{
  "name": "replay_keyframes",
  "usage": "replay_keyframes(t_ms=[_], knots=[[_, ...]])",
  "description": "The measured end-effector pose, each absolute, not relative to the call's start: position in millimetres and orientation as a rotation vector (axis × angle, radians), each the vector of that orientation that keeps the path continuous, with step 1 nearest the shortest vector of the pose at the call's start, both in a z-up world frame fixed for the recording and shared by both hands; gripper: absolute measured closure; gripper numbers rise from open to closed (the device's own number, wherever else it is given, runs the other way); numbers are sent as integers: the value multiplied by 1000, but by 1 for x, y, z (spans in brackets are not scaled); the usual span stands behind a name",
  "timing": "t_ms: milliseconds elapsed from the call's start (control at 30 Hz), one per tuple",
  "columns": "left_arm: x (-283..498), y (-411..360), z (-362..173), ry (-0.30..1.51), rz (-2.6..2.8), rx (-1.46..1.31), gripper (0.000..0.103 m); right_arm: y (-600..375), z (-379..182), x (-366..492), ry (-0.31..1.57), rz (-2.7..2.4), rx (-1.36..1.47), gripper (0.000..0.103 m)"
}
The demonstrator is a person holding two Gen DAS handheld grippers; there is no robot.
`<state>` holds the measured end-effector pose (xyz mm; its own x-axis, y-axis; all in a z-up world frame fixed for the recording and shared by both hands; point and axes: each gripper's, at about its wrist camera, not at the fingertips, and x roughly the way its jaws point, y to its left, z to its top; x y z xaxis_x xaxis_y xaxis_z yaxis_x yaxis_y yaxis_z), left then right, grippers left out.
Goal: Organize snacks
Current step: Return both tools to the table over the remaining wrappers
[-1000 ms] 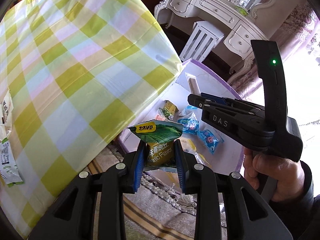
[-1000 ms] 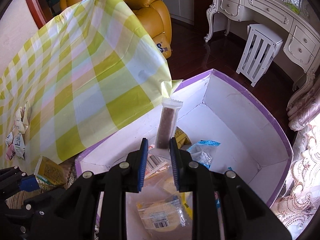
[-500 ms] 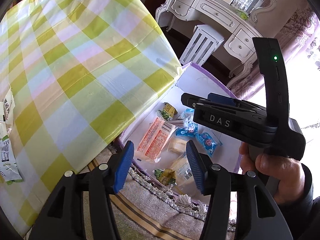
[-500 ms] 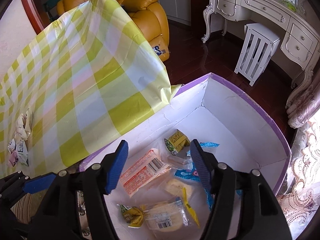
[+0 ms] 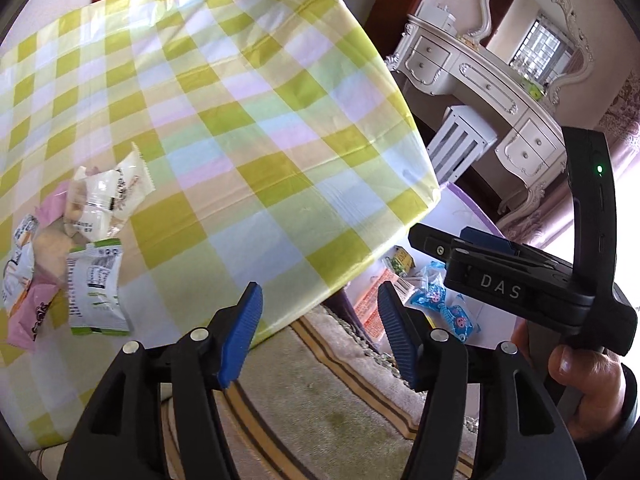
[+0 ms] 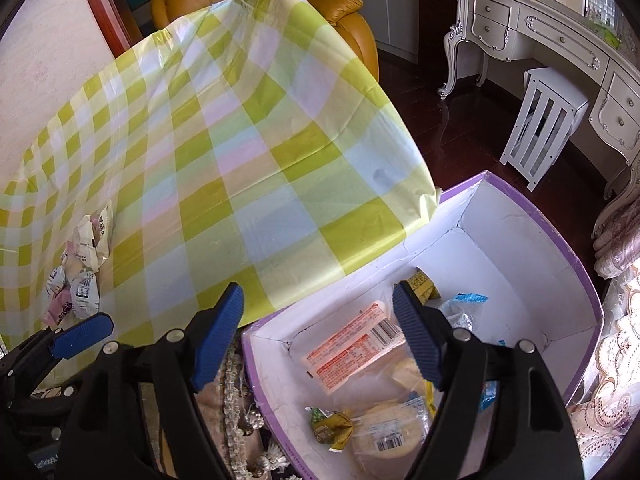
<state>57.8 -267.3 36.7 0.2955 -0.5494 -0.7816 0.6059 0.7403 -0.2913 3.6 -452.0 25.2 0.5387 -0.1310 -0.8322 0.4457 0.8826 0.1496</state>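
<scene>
Green-and-yellow checked tablecloth [image 6: 224, 152] covering a table, yellow leather armchair [image 6: 356, 20] sitting behind the tablecloth, ornate white dressing table [image 6: 560, 52] standing well beyond it, white slatted stool [image 6: 540, 120] tucking beside that dressing table, fringed rug [image 5: 320, 400] lying below the tablecloth's edge

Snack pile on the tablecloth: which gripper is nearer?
Left. The left gripper hangs by the table edge, nearer the snack pile; the right gripper hangs by the purple box.

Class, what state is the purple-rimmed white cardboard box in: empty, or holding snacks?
Holding snacks. The purple-rimmed white cardboard box has several wrapped packets on its floor, including an orange-printed packet.
</scene>
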Motion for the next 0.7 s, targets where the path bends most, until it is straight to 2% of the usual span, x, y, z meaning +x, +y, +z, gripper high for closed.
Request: replay_keyframes(t_ms=[300,433,700], knots=[[94,-184,50,897,-542,-73,43,-397,32,27,914,-313,332,26],[112,-143,48,885,-443,-134,36,-383,40,32,860,-325,327,26],[145,-78,36,900,-323,-231,30,-352,43,51,835,-296,316,22]])
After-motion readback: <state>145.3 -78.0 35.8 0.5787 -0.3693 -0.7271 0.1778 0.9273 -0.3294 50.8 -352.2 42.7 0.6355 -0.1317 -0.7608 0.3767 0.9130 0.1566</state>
